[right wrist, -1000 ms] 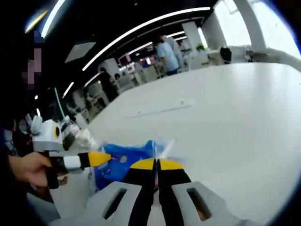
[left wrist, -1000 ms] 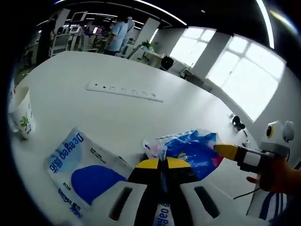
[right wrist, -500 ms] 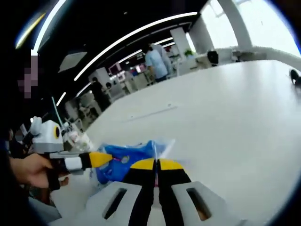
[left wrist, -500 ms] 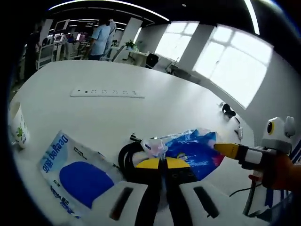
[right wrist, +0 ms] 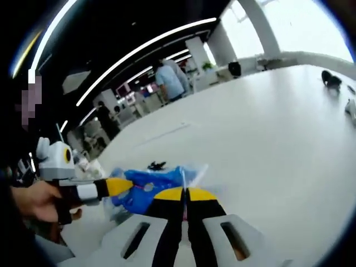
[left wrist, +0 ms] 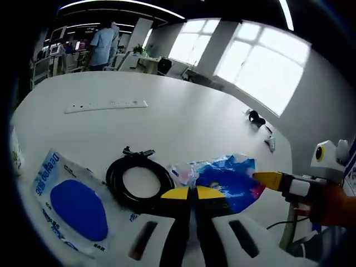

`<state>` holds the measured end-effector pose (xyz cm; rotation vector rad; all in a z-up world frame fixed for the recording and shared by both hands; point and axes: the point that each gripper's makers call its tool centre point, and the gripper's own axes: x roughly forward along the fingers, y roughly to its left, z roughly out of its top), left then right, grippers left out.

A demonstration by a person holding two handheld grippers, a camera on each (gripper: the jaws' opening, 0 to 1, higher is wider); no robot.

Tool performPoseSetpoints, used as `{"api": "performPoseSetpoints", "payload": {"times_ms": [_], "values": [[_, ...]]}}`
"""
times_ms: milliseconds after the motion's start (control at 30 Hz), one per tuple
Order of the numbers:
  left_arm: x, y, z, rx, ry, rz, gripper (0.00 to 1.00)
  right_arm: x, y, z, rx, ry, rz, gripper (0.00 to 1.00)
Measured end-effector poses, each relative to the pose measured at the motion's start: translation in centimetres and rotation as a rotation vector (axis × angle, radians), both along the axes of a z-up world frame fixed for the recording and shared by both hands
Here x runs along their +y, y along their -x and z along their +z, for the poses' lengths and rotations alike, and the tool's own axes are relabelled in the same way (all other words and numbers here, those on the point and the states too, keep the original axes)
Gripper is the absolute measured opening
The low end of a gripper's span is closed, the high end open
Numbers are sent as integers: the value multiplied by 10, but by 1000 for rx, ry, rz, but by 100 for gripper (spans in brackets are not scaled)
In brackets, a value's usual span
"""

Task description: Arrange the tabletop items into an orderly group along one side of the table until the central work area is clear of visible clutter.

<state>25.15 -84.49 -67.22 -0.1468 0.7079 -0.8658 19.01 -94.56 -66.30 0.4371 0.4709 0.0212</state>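
White table (left wrist: 183, 117) — both hand-held grippers (left (left wrist: 189, 192), right (right wrist: 184, 193)) pinch blue bag (left wrist: 231, 181).

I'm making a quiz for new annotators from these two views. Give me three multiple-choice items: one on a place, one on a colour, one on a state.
1. Where does the cable coil lie?
A. between the white pack and the blue bag
B. on the power strip
C. inside a cup

2. What colour are the jaw tips of the left gripper?
A. red
B. yellow
C. green

3. How do the jaws of the right gripper stand?
A. wide open
B. shut on the bag's edge
C. shut on the cable

Answers: 1 A, the coil sits between them on the table. 2 B, the tips are yellow. 3 B, the jaws meet with clear plastic pinched.
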Motion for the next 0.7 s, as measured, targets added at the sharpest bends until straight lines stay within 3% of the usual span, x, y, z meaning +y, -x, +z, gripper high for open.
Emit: {"api": "performPoseSetpoints", "payload": {"times_ms": [333, 700], "values": [[-11, 20, -6, 3, -11, -48, 0, 1, 25, -8, 12, -10, -39, 0], [-18, 30, -17, 10, -27, -76, 0, -3, 38, -17, 20, -22, -70, 0]]}}
